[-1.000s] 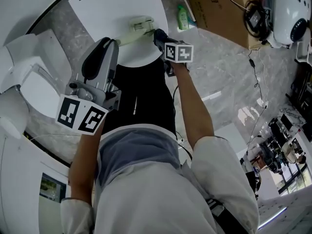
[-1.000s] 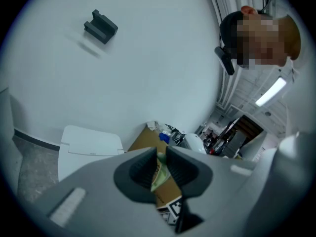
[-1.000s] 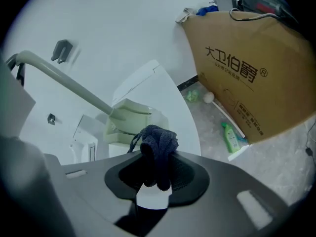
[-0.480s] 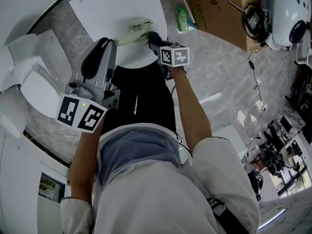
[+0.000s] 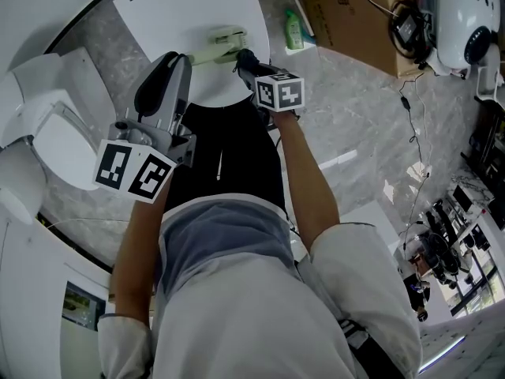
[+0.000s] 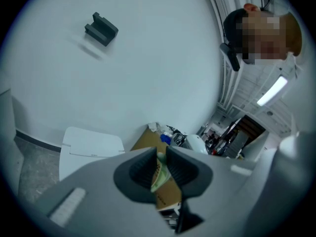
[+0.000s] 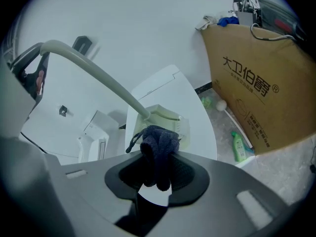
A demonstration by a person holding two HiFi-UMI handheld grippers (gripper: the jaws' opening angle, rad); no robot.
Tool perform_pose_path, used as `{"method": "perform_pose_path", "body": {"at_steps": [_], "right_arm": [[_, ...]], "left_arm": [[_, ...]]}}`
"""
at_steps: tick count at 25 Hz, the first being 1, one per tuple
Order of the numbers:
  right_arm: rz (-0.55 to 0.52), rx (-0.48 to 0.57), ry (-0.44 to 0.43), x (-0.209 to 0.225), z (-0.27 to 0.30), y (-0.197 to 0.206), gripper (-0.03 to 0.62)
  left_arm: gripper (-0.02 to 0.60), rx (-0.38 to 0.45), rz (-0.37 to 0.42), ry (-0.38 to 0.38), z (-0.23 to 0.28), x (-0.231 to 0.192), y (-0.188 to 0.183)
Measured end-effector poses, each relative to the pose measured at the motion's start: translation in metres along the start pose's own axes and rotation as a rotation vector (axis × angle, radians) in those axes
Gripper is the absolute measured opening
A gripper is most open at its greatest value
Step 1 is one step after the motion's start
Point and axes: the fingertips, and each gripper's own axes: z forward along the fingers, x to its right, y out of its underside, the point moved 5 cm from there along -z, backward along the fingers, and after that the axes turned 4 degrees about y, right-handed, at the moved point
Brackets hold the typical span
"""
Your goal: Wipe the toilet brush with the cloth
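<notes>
In the upper middle of the head view, our left gripper point(image 5: 175, 63) is clamped on the pale green handle of the toilet brush point(image 5: 223, 44). The brush head sits over a white rounded slab point(image 5: 173, 6). Our right gripper point(image 5: 245, 60) pinches a bunched dark blue cloth point(image 7: 158, 147) right at the brush head. A green bottle point(image 5: 294, 30) lies by the cardboard box point(image 5: 347, 14), upper right.

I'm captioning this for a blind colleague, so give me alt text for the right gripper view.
The right gripper is shut on a bunched dark blue cloth, held close to the head of a pale green toilet brush above a white rounded surface. A cardboard box and green bottle sit to the right.
</notes>
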Motion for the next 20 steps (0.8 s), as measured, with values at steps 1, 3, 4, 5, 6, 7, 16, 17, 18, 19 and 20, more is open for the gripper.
{"method": "perform_pose_path", "body": {"at_steps": [1, 3, 4, 5, 6, 7, 16, 17, 18, 19, 20], "right_arm": [[-0.002, 0.008, 0.005, -0.002, -0.003, 0.0, 0.096], [-0.013, 0.032, 0.023, -0.005, -0.007, -0.002, 0.095], [-0.022, 0.043, 0.032, -0.008, -0.009, -0.003, 0.095], [-0.028, 0.047, 0.039, -0.01, -0.011, -0.003, 0.095], [-0.031, 0.048, 0.045, -0.013, -0.011, -0.003, 0.095], [-0.032, 0.047, 0.051, -0.016, -0.012, -0.003, 0.095], [-0.022, 0.051, 0.034, -0.038, -0.015, -0.004, 0.096], [-0.021, 0.048, 0.025, -0.041, -0.014, -0.004, 0.095], [-0.019, 0.045, 0.014, -0.045, -0.012, -0.004, 0.095], [-0.018, 0.042, 0.002, -0.049, -0.009, -0.004, 0.095], [-0.017, 0.038, -0.01, -0.054, -0.007, -0.004, 0.095]], "left_arm": [[0.0, 0.001, 0.0, 0.0, -0.001, 0.0, 0.0], [0.0, 0.003, -0.001, 0.003, -0.001, 0.001, 0.001], [0.0, 0.004, 0.0, 0.005, -0.001, 0.001, 0.002], [0.0, 0.005, 0.0, 0.007, -0.002, 0.001, 0.002], [0.0, 0.006, 0.0, 0.007, -0.002, 0.001, 0.003], [0.0, 0.007, -0.001, 0.008, -0.003, 0.001, 0.003], [0.0, 0.011, -0.005, 0.015, -0.005, 0.003, 0.002], [0.0, 0.012, -0.005, 0.015, -0.006, 0.003, 0.002], [0.0, 0.013, -0.005, 0.016, -0.006, 0.003, 0.002], [0.0, 0.014, -0.005, 0.015, -0.007, 0.003, 0.003], [0.0, 0.014, -0.005, 0.015, -0.007, 0.003, 0.003]]}}
